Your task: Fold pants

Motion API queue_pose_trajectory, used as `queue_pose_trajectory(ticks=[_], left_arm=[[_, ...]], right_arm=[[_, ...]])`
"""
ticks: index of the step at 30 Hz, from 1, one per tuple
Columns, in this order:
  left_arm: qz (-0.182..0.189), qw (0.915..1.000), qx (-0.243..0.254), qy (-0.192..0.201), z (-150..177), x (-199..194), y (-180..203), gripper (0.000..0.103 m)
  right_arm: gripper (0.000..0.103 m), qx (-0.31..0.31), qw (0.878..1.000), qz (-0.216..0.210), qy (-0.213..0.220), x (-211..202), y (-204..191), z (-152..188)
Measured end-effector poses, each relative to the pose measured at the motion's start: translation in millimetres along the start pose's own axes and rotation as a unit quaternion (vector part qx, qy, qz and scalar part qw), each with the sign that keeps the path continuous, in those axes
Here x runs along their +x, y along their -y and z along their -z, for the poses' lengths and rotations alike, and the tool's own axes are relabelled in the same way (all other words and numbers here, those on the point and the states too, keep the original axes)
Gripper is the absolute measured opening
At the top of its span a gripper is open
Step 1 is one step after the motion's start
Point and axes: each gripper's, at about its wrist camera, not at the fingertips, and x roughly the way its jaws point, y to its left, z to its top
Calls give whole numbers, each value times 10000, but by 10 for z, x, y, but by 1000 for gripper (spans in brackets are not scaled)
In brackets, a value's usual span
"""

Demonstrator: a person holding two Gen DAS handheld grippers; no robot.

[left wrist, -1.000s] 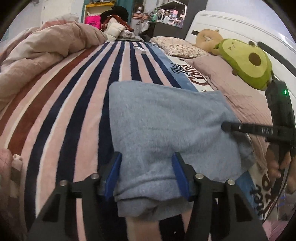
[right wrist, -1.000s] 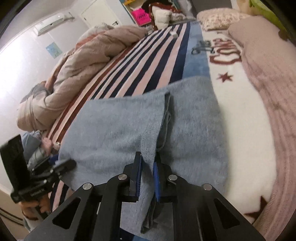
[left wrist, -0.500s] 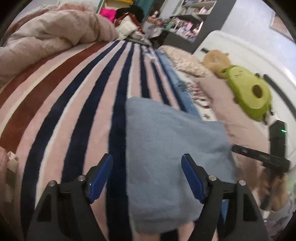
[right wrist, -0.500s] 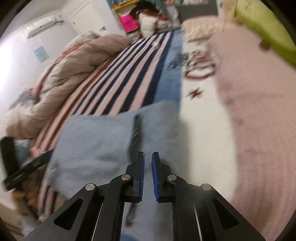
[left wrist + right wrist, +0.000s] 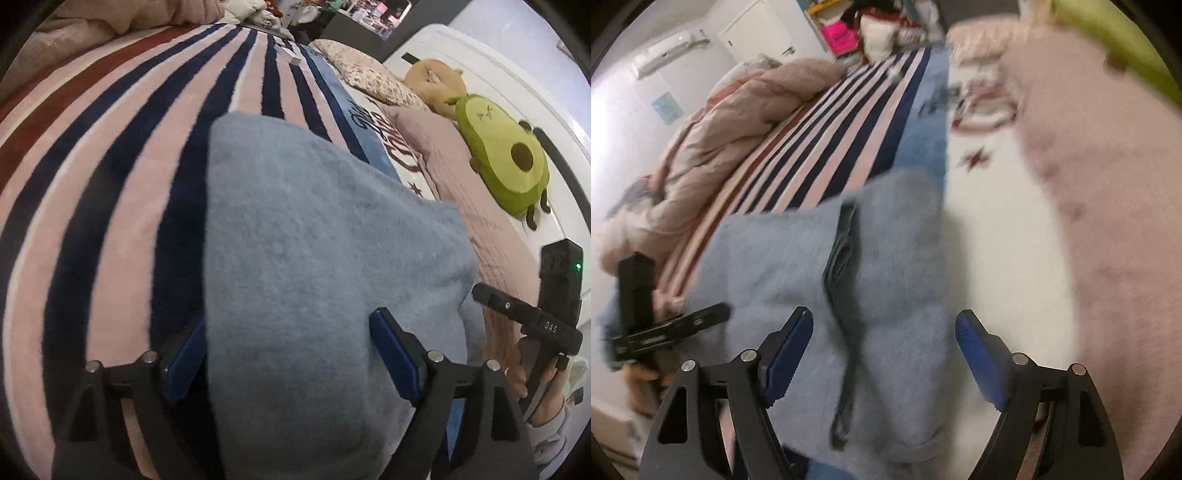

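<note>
The grey-blue fleece pants (image 5: 314,258) lie folded in a thick bundle on the striped blanket (image 5: 110,166). My left gripper (image 5: 288,347) is open, its blue pads on either side of the bundle's near end, holding nothing. In the right wrist view the pants (image 5: 798,266) show a dark fold seam down the middle. My right gripper (image 5: 884,343) is open wide above the pants' near right part, empty. Each gripper shows in the other's view: the right one (image 5: 532,325), the left one (image 5: 665,328).
An avocado plush (image 5: 506,147) and a tan plush (image 5: 436,81) lie by the white headboard. A pink cover (image 5: 1108,184) lies to the right, and a rumpled pink duvet (image 5: 731,122) is heaped on the left. Shelves and clutter stand beyond the bed.
My right gripper, shut on the pants' fold a second ago, has let go and opened wide. My left gripper opened wider, pulled back, then moved in over the bundle again.
</note>
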Motion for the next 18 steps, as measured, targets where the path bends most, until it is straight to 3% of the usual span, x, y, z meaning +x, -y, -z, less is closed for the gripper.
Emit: queue_pose_trajectory(ticks=[2, 4, 10, 13, 18], left_arm=[[-4, 9999, 129, -44, 19, 30, 88, 83], [-289, 9989, 373, -18, 64, 61, 221, 81], [-686, 9958, 596, 143, 170, 21, 376, 58], [-807, 9939, 709, 249, 220, -36, 424, 43], [-832, 9929, 742, 425, 245, -128, 468, 29]], right_arm=[[79, 82, 9992, -236, -301, 126, 40, 29], [79, -1, 9989, -252, -402, 204, 29, 59], [74, -546, 9964, -471, -453, 233, -197, 192], [63, -821, 9952, -297, -439, 227, -335, 257], [28, -780, 9965, -82, -295, 166, -317, 290]])
